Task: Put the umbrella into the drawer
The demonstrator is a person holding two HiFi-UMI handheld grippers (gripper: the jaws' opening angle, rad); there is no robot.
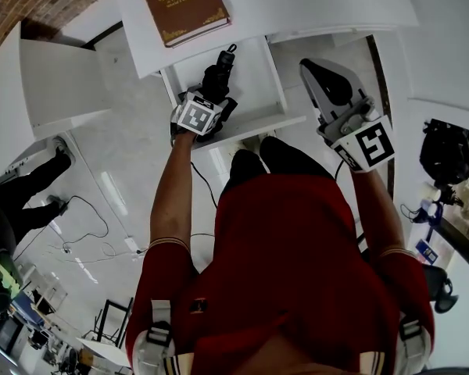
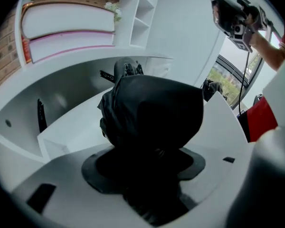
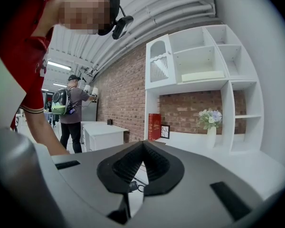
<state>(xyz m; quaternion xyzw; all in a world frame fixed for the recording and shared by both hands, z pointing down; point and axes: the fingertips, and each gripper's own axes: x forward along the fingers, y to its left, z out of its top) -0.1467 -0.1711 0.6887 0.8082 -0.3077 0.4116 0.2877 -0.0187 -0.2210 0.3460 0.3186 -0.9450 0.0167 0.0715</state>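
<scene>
the left hand-held gripper [image 1: 209,94] is clamped on the near end of the black folded umbrella [image 1: 220,70], its jaws spread only as far as the bundled fabric between them. the umbrella points away from the person, with its strap end at the far side, and lies within the outline of the open white drawer [image 1: 259,76] pulled out of the white desk [image 1: 297,2]. in the left gripper view the umbrella [image 2: 152,113] fills the middle and aims toward the back of the drawer [image 2: 61,127]; whether it touches the drawer floor cannot be told. a brown book [image 1: 184,6] with gold ornament lies on the desk top, just beyond the drawer and to the left. the right hand-held gripper [image 1: 319,73] is held up to the right of the drawer, well apart from the umbrella. its jaws are closed tip to tip with nothing between them [image 3: 142,148]. the right gripper view also shows a red book [image 3: 153,126] and a vase of flowers [image 3: 210,122] on a white shelf against a brick wall.
</scene>
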